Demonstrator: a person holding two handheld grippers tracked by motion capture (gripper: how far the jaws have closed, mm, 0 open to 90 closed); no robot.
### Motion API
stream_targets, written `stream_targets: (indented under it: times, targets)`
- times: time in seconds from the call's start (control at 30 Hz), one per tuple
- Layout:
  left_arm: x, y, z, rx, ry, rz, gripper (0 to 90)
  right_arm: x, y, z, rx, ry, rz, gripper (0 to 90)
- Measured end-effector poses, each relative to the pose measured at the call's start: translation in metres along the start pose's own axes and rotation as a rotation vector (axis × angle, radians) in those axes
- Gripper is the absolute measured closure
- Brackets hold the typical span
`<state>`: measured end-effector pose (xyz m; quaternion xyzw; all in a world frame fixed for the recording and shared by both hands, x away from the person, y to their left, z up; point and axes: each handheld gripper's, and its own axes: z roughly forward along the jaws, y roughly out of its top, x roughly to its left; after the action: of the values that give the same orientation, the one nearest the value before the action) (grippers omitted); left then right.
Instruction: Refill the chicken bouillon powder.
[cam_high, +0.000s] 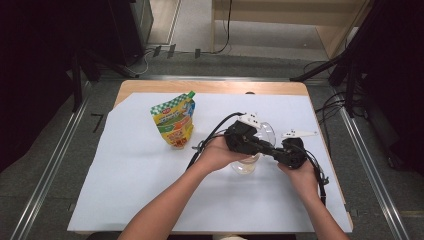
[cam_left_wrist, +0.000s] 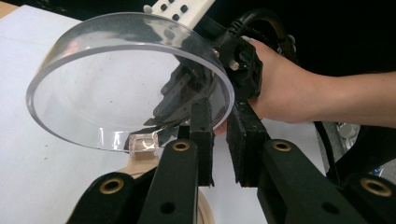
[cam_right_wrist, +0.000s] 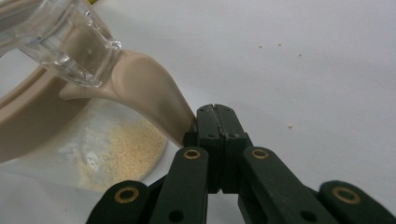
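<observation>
Meanwhile, left gripper (cam_left_wrist: 219, 135) jaws pinch the clear round lid's (cam_left_wrist: 112, 88) rim, apparently; right gripper (cam_right_wrist: 215, 122) shut beside the beige jar (cam_right_wrist: 140, 93) handle.

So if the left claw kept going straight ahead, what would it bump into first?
Most likely the clear lid: its rim already sits at the left claw. Just beyond is the hand holding the right claw, though depth is hard to judge.

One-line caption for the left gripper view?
Left gripper pinches the raised clear lid at its rim.
</observation>
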<state>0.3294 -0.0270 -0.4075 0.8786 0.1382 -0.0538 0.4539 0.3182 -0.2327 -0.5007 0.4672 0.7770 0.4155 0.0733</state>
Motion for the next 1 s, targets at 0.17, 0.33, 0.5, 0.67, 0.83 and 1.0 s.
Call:
stream_targets:
  times: [0.17,0.33,0.5,0.67,0.83,1.0]
  targets:
    - [-0.001,0.001,0.001,0.017,-0.002,-0.028,74.5,0.001,0.0,-0.001,-0.002,0.001,-0.004,90.0]
    - [-0.001,0.001,-0.007,0.014,0.006,-0.037,65.4,0.001,0.0,-0.004,-0.008,0.001,-0.006,90.0]
    - [-0.003,0.0,-0.015,0.025,0.008,-0.038,58.7,0.002,-0.001,-0.008,-0.016,-0.001,-0.003,89.0]
    - [-0.004,-0.006,-0.024,0.029,0.024,-0.042,55.3,0.001,-0.003,-0.016,-0.035,0.003,0.006,86.5]
    - [-0.003,-0.014,-0.035,0.03,0.029,-0.064,55.3,0.003,-0.009,-0.027,-0.053,0.015,0.021,82.3]
    - [-0.003,-0.028,-0.047,0.042,0.04,-0.088,54.7,0.014,-0.017,-0.039,-0.065,0.028,0.002,75.9]
